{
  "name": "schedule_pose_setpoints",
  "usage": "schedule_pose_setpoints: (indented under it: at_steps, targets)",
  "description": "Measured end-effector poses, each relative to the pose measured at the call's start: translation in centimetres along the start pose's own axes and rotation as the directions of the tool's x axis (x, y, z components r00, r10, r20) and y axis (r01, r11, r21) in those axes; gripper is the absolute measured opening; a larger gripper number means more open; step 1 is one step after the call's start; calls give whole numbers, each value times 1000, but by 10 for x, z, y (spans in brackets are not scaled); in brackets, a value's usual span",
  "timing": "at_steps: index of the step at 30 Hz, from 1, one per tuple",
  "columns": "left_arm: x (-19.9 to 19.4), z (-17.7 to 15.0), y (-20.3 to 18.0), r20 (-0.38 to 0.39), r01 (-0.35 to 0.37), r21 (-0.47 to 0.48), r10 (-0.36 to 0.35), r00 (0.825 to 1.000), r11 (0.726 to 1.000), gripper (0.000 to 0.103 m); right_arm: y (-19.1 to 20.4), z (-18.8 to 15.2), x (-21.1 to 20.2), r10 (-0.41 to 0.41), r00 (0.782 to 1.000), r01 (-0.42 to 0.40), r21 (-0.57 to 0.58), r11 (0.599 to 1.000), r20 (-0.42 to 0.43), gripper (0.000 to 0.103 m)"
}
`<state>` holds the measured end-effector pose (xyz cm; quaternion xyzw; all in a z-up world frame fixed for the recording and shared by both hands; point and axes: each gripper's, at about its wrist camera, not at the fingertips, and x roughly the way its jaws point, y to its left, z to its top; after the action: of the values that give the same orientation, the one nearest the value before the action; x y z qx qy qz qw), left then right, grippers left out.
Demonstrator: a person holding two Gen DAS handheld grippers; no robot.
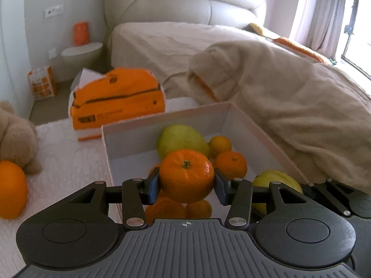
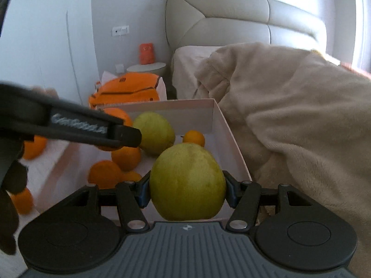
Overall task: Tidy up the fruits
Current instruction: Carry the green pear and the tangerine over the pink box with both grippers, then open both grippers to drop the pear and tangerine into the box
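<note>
My left gripper [image 1: 187,186] is shut on an orange mandarin [image 1: 187,175] and holds it above the white box [image 1: 162,119]. My right gripper [image 2: 187,191] is shut on a large yellow-green citrus [image 2: 187,181] above the same box [image 2: 228,136], near its right wall. Inside the box lie another yellow-green citrus [image 1: 182,140], also in the right wrist view [image 2: 155,132], and several small oranges [image 1: 229,163]. The left gripper's finger [image 2: 97,127] crosses the right wrist view from the left. The right gripper's citrus shows at lower right in the left wrist view [image 1: 276,181].
One loose orange [image 1: 11,188] lies on the white cloth left of the box, beside a plush toy [image 1: 16,136]. An orange bag [image 1: 118,98] stands behind the box. A beige blanket [image 2: 301,115] hangs over the bed on the right. More oranges [image 2: 23,200] lie outside, left.
</note>
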<state>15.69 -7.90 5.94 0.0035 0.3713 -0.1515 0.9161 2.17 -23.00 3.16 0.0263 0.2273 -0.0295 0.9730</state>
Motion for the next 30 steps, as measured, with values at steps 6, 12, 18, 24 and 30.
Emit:
schedule_pose_setpoints:
  at_steps: [6,12,18,24,30]
  targets:
    - [7,-7,3,-30,5,11,-5,1000,1000,53,1,3,-7,3,1000,-2,-16,1000,8,60]
    - [2,-8,5,-24,14,-4,-14,1000,1000,53,0,4,-3,9,1000,-9,-12,1000,7,61]
    - [-13,-13,10,69,24,-20,-23,997,1000,53,0,4,-3,17,1000,-17,-5,1000,21,75]
    - [-34,-4,16,177,55,-63,-43,983,997,52,-10,6,-15,30,997,-35,76,997,74,76]
    - [-58,-8,32,236,79,-106,-52,970,991,52,-27,8,-21,60,993,-78,187,979,100,76]
